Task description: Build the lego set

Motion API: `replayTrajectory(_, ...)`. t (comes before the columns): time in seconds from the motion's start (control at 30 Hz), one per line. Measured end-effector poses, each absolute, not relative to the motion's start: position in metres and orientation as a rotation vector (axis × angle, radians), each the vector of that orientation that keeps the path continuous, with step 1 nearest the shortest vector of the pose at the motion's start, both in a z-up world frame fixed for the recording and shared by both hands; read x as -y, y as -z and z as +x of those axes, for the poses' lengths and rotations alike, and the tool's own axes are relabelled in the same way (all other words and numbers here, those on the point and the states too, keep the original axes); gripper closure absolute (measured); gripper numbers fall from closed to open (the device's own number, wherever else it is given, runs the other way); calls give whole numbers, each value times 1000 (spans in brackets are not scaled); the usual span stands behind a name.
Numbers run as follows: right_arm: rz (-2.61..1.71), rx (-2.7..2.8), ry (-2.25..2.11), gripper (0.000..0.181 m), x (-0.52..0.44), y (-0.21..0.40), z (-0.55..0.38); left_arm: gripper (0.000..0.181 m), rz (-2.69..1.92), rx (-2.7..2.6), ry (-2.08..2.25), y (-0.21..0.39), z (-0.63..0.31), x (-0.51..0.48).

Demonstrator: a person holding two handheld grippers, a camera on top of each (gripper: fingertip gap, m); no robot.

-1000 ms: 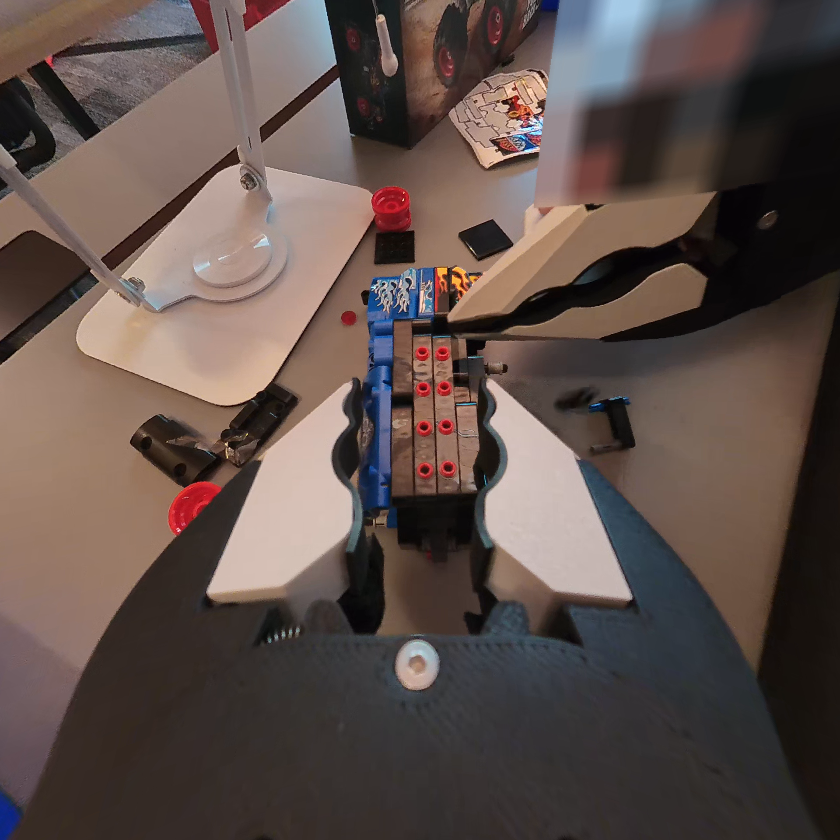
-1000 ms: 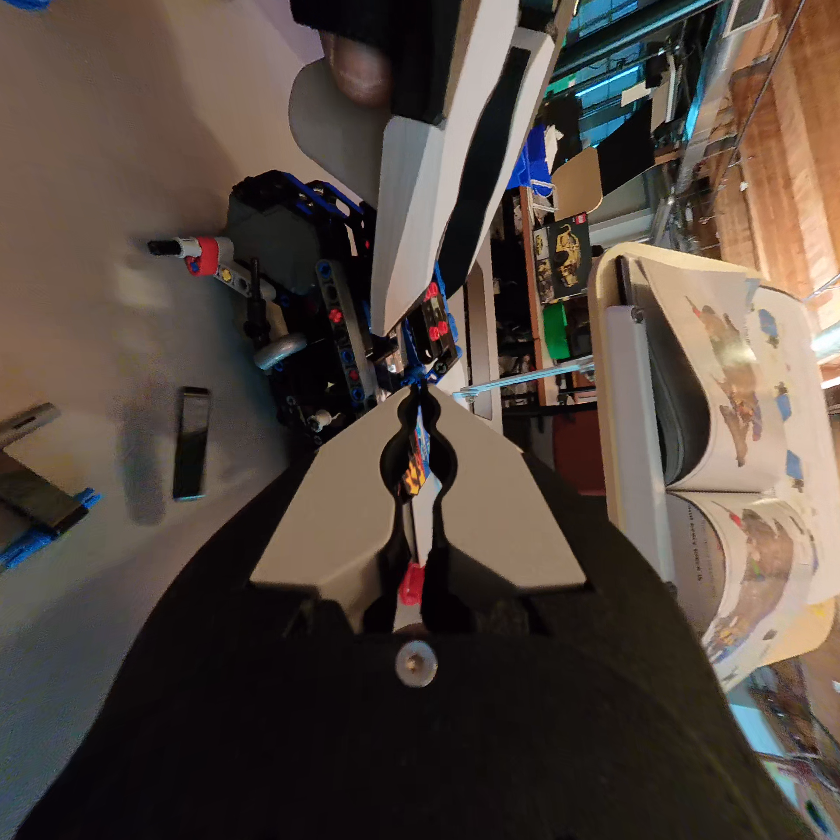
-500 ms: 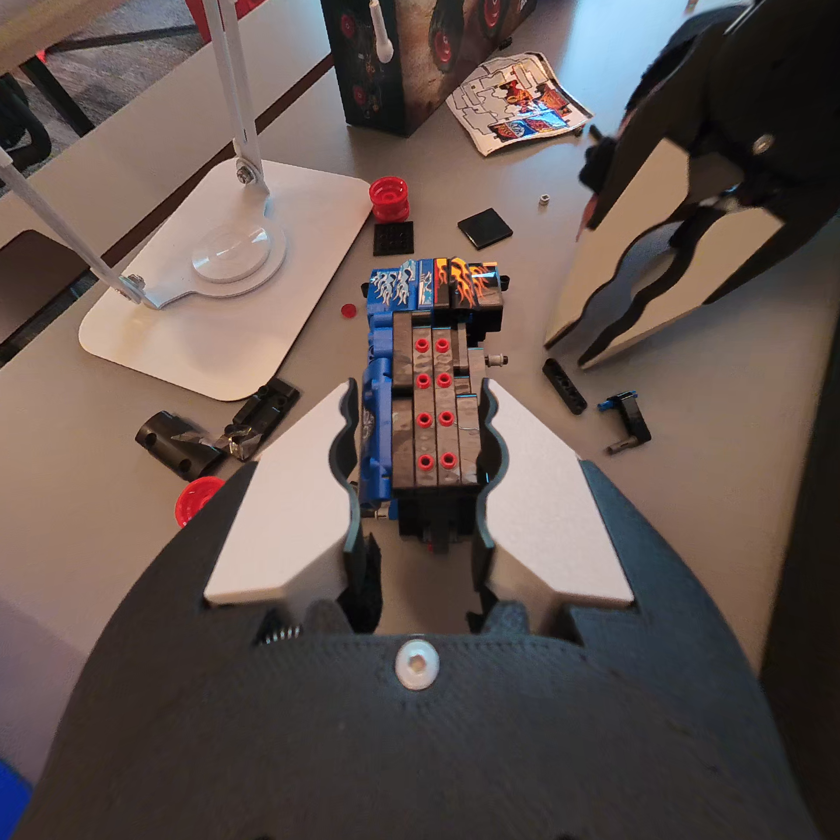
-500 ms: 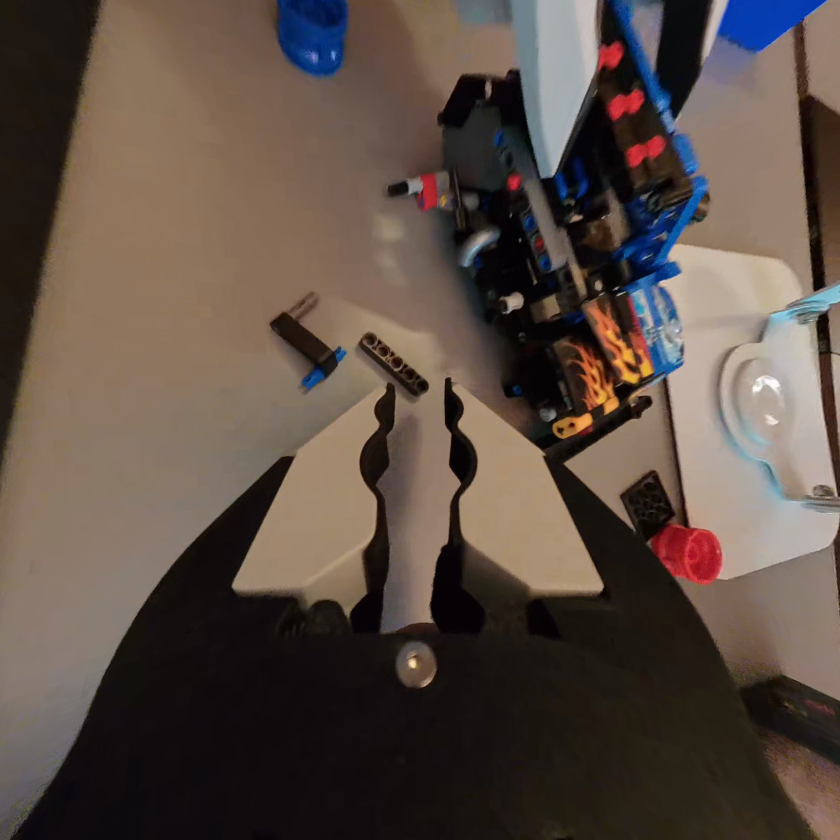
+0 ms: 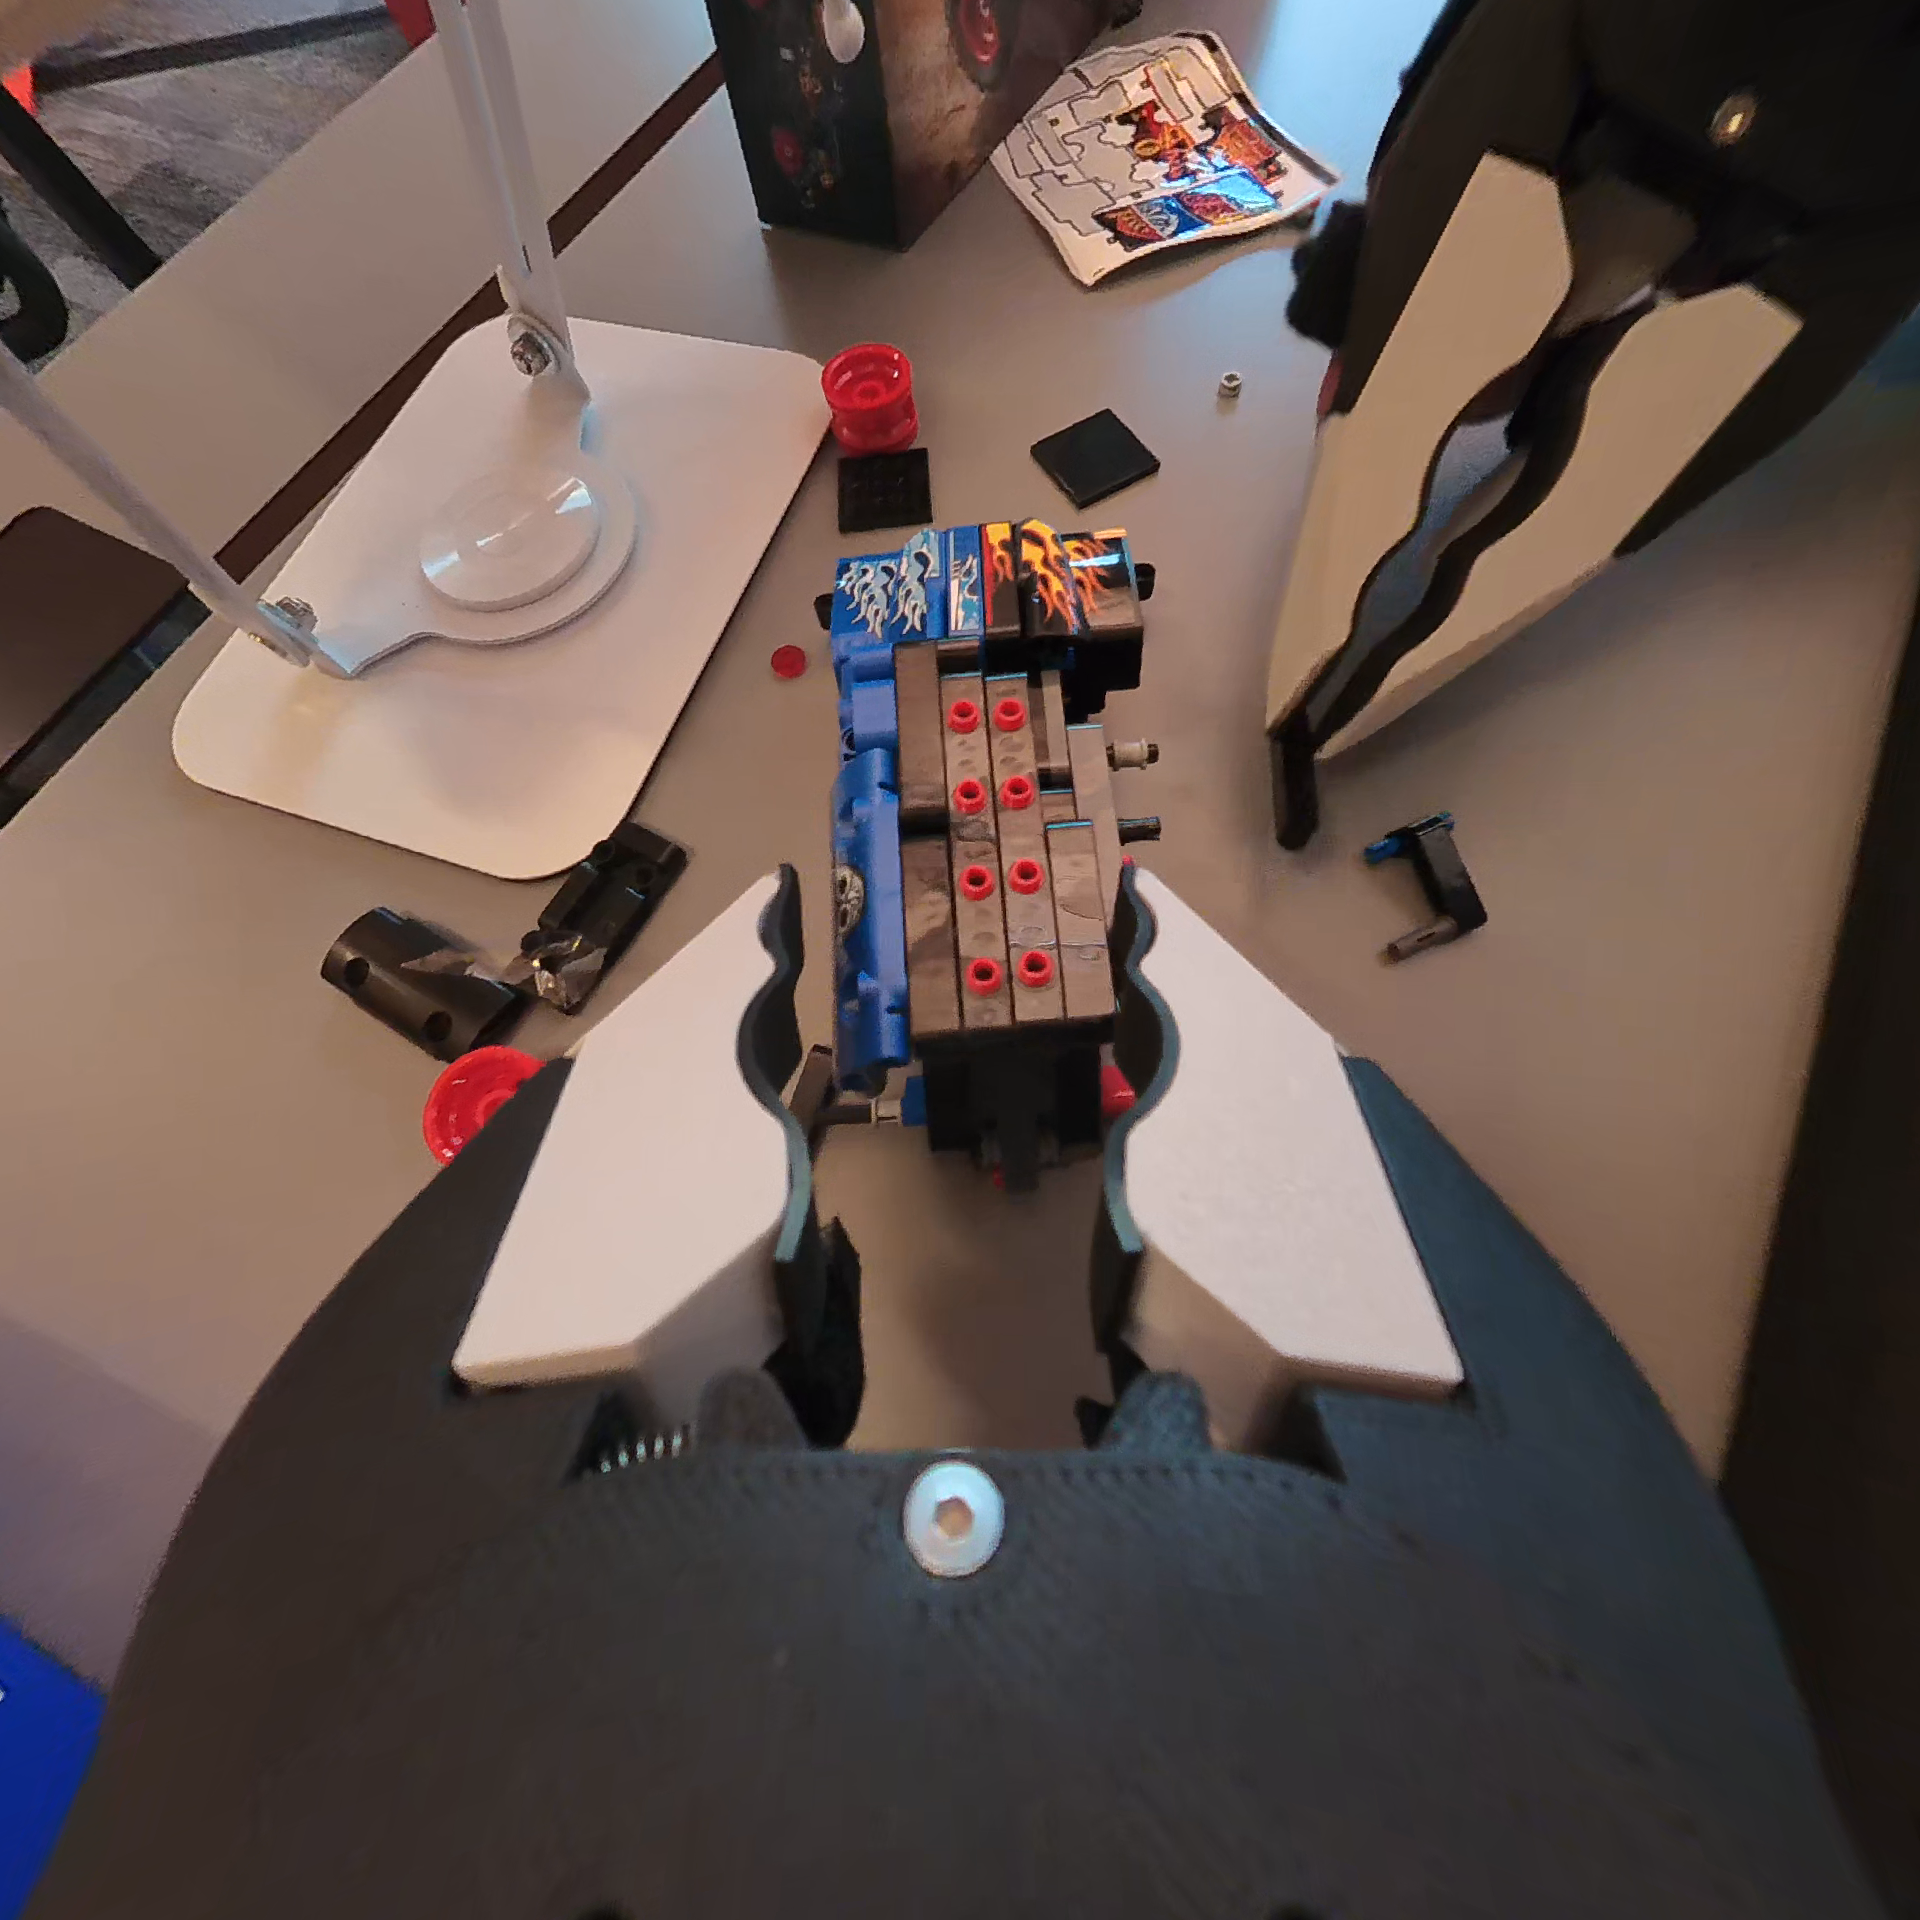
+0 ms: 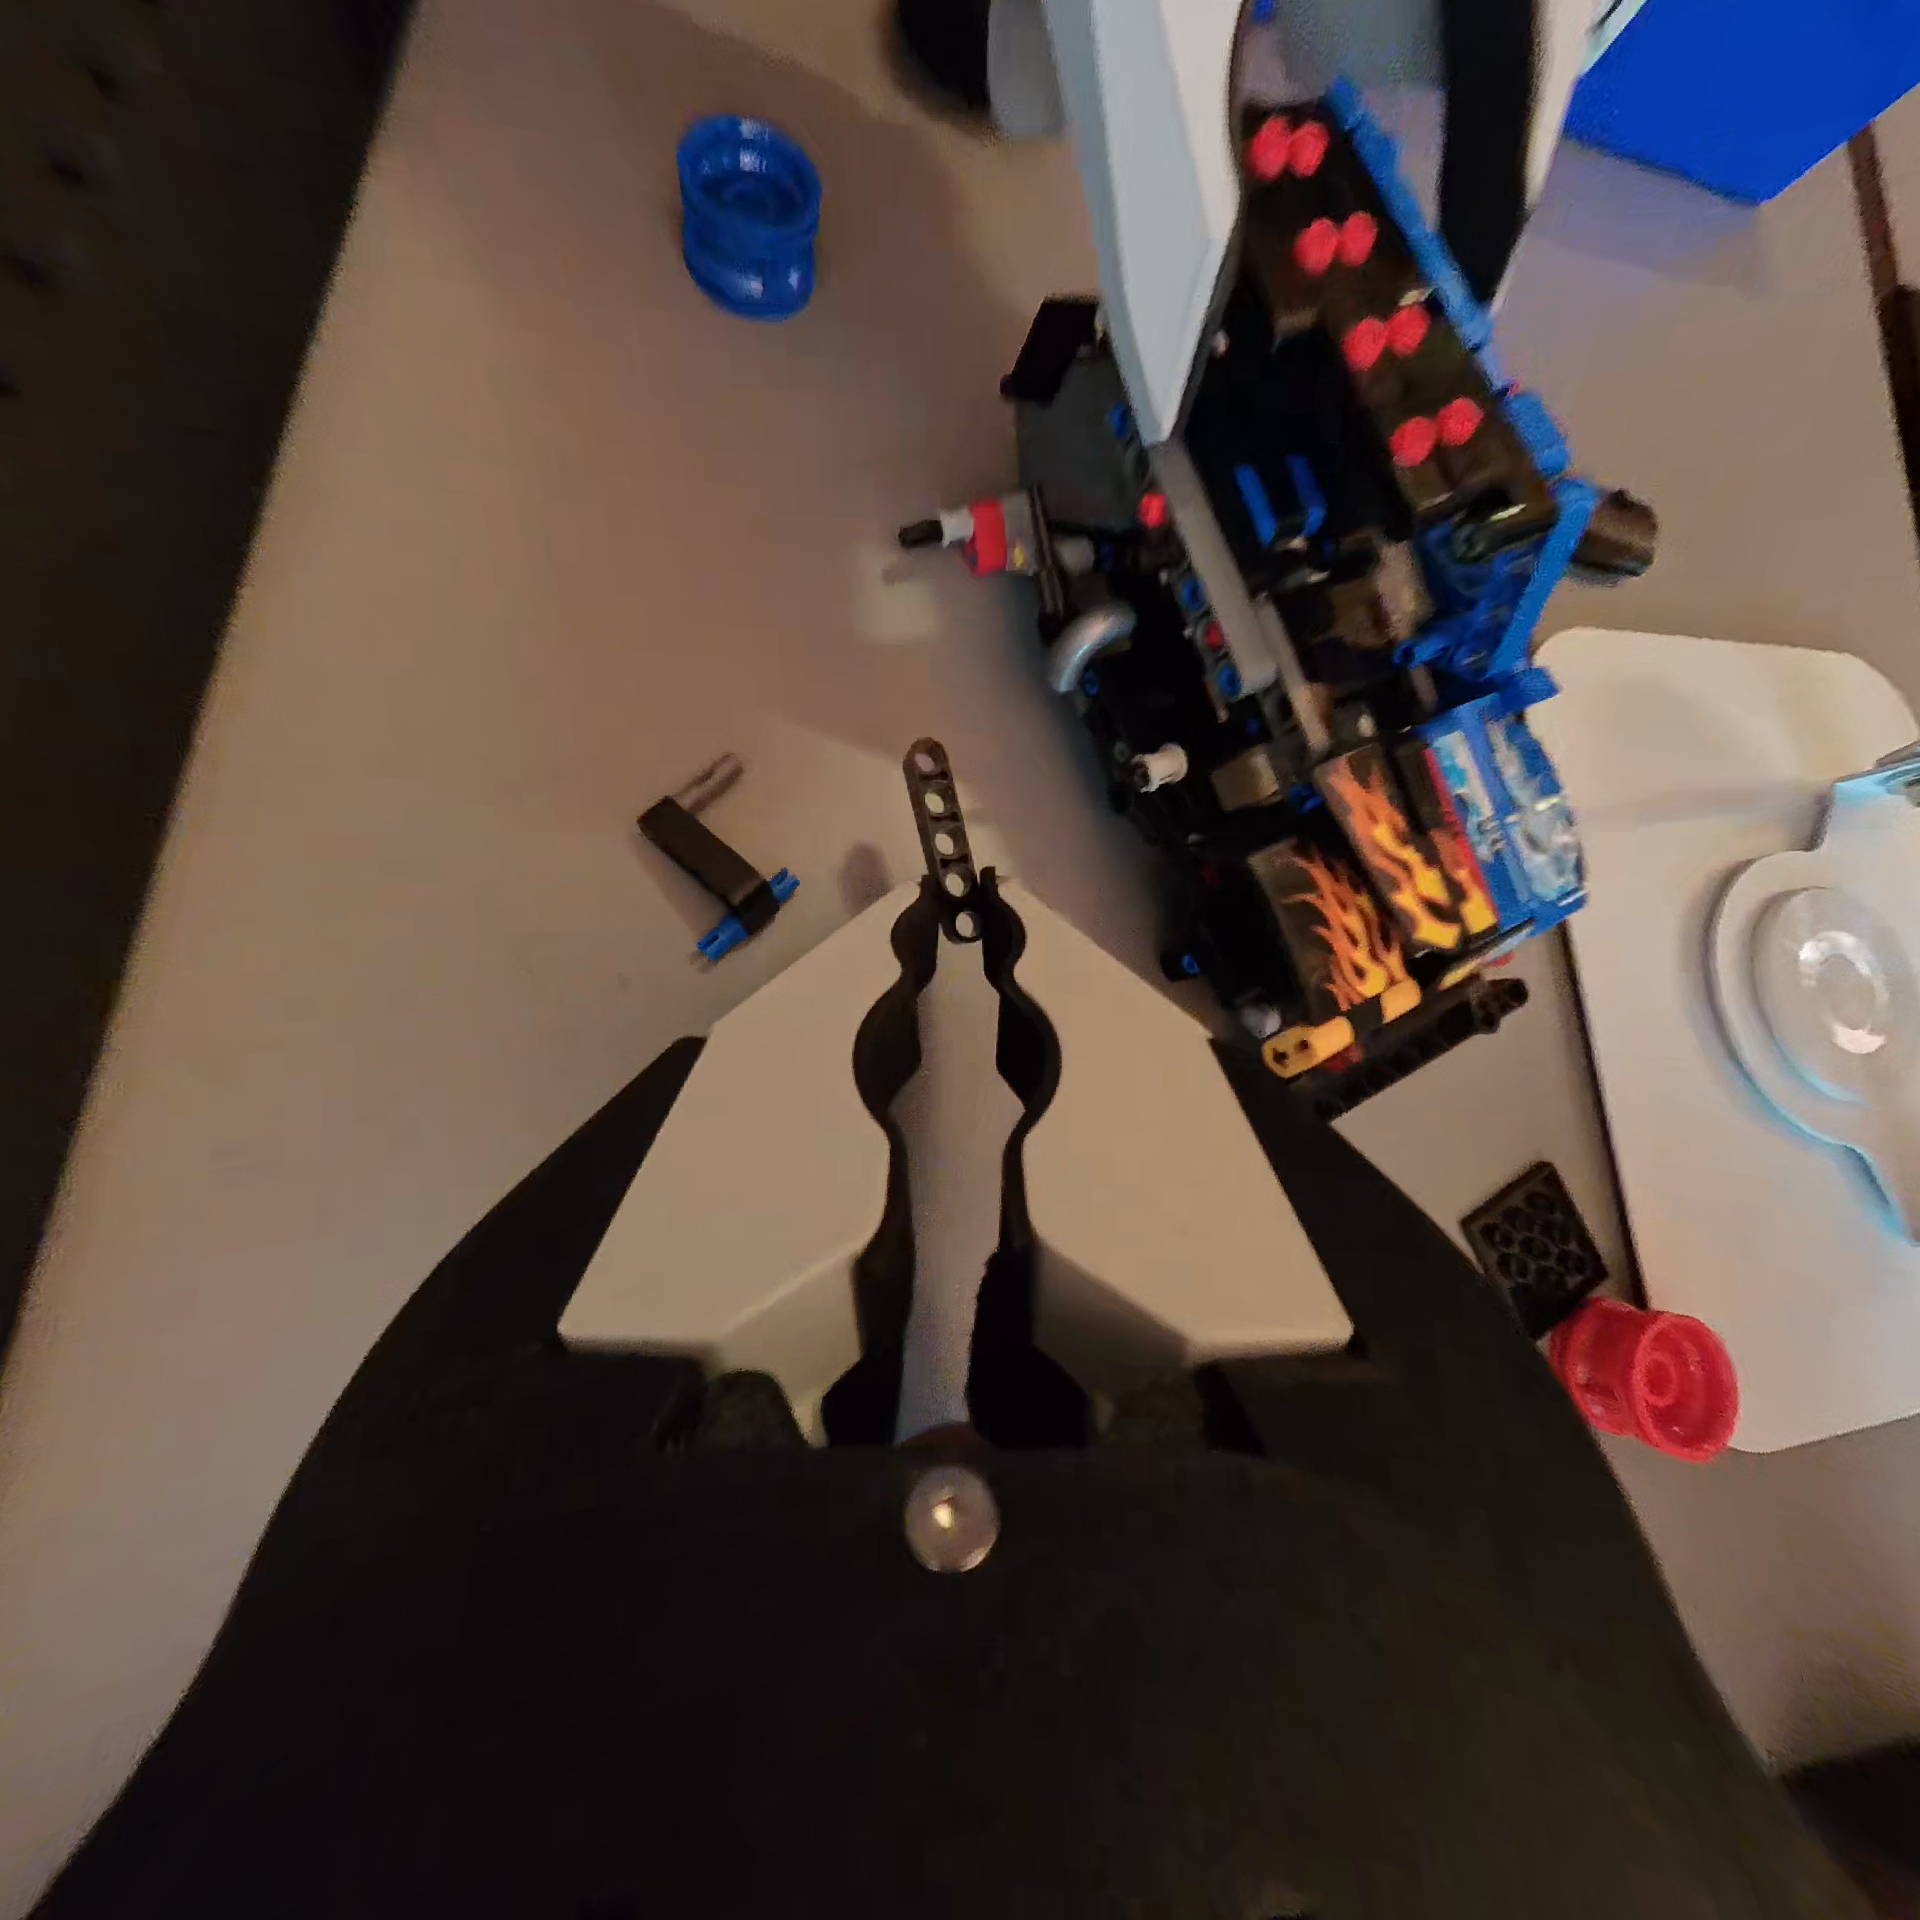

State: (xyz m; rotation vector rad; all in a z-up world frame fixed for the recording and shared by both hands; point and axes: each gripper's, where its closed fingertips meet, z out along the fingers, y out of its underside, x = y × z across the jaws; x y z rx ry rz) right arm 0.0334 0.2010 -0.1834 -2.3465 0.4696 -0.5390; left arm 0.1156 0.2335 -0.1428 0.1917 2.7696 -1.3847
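Between the left tongs [image 5: 956, 935], spread wide: the rear of the blue-and-black lego truck body [image 5: 987, 831], lying lengthwise on the grey tabletop [image 5: 1558, 1039], right finger seemingly against its side, left finger standing off with a gap. Along its top, paired red studs; at its far end, flame-printed panels.

At the tips of the right tongs [image 6: 951, 904], clenched on one end of a short black holed beam [image 6: 940, 831], the rest of it sticking out forward over the tabletop. Just left of that beam in the right wrist view, a black crank piece with a blue pin [image 6: 717, 862]. Farther off, a blue wheel hub [image 6: 748, 213].

Left of the truck body, near the left tongs: a red wheel hub [image 5: 473, 1112], black connector pieces [image 5: 499, 956]. Beyond, a white stand base [image 5: 468, 644], a tiny red round stud [image 5: 790, 660] beside it. Past the truck's far end: a black studded plate [image 5: 883, 490], a smooth black tile [image 5: 1093, 455], another red hub [image 5: 871, 400]. Farthest back, the set's box [image 5: 883, 114] and a sticker sheet [image 5: 1164, 177].
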Motion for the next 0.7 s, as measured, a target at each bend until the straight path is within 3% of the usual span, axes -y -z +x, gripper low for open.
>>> replayTrajectory(0.3, -2243, -256, 1197, 176, -207, 121, 78, 124, 213, -2777, 1408, 146, 112, -229)
replayTrajectory(0.7, -2217, 83, 1599, 176, -218, 126, 100, 127, 173, -2770, 1478, 144, 113, -223)
